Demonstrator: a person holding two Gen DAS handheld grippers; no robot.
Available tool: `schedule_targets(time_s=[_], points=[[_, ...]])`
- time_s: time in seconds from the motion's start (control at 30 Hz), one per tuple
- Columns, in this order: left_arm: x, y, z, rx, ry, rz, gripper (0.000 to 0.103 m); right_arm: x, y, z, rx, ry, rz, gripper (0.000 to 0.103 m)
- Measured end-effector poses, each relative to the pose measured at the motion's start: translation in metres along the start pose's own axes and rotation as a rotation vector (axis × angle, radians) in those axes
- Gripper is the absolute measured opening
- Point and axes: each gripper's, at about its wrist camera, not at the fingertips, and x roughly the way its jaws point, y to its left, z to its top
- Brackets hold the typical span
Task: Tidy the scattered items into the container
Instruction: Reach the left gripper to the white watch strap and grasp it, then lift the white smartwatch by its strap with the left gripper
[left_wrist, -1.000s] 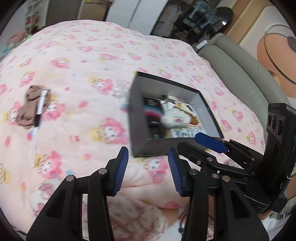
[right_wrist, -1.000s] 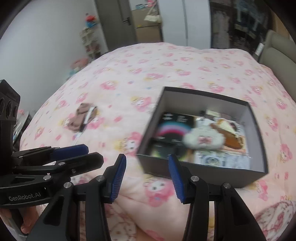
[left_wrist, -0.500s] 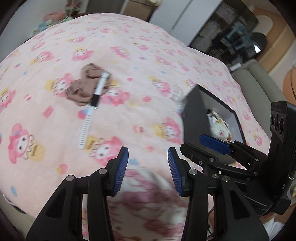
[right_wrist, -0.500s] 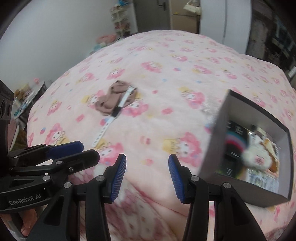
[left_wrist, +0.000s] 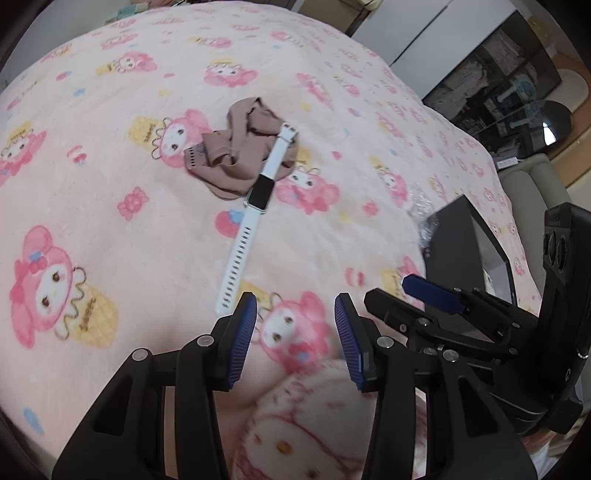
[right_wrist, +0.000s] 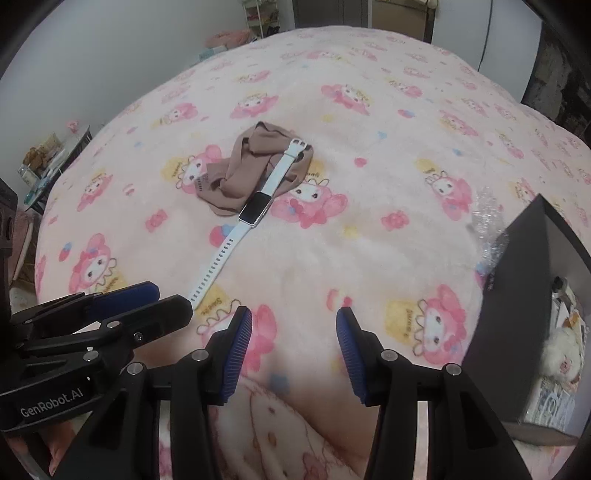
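Observation:
A white smartwatch lies stretched out on the pink cartoon-print blanket. Its far strap rests on a crumpled brown cloth. My left gripper hovers open just this side of the watch's near strap end, nothing between its blue pads. My right gripper is also open and empty, a little right of that strap end. The black box stands at the right edge, with a white plush toy and printed cards inside.
A scrap of clear crinkly plastic lies against the box's far left corner. The blanket bulges into a fold below both grippers. A cluttered small table stands beyond the bed's left edge, and a grey padded headboard at the far right.
Both grippers have swung left and lower, away from the box and toward the watch and brown cloth. The box has slid to the right edge. Neither gripper's jaws have changed.

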Motion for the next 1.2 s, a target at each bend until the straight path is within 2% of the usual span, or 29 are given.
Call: schedule_targets(time_s=[0.2, 0.37, 0.47, 0.5, 0.6, 0.67, 0.7, 0.77, 0.87, 0.93, 1.0, 1.2], points=[[0.040, 0.031, 0.019, -0.063, 0.034, 0.045, 0.044, 0.045, -0.011, 0.014, 0.044, 0.103, 0.112, 0.046], [0.077, 0.047, 0.025, -0.095, 0.121, 0.062, 0.044, 0.067, -0.014, 0.012, 0.063, 0.146, 0.123, 0.046], [0.084, 0.046, 0.025, -0.090, 0.144, 0.058, 0.032, 0.072, -0.015, 0.009, 0.073, 0.166, 0.139, 0.046], [0.084, 0.044, 0.025, -0.090, 0.154, 0.035, 0.021, 0.072, -0.015, 0.008, 0.076, 0.168, 0.144, 0.046], [0.084, 0.032, 0.025, -0.103, 0.198, -0.116, 0.003, 0.068, -0.015, 0.007, 0.079, 0.161, 0.157, 0.046], [0.085, 0.016, 0.025, -0.078, 0.220, -0.171, 0.002, 0.064, -0.015, 0.006, 0.082, 0.154, 0.171, 0.046], [0.084, 0.008, 0.025, -0.056, 0.220, -0.164, 0.001, 0.061, -0.015, 0.005, 0.086, 0.150, 0.182, 0.046], [0.083, -0.003, 0.029, -0.018, 0.231, -0.152, 0.001, 0.057, -0.016, 0.003, 0.089, 0.147, 0.177, 0.047], [0.085, -0.007, 0.032, -0.026, 0.266, -0.189, 0.007, 0.055, -0.022, -0.001, 0.107, 0.150, 0.185, 0.051], [0.085, -0.007, 0.031, -0.032, 0.267, -0.184, 0.023, 0.058, -0.029, -0.002, 0.134, 0.161, 0.212, 0.053], [0.082, -0.002, 0.031, -0.044, 0.254, -0.171, 0.027, 0.062, -0.032, 0.000, 0.157, 0.175, 0.249, 0.053], [0.069, 0.028, 0.035, -0.143, 0.198, -0.144, 0.028, 0.084, -0.023, 0.012, 0.149, 0.218, 0.326, 0.054]])
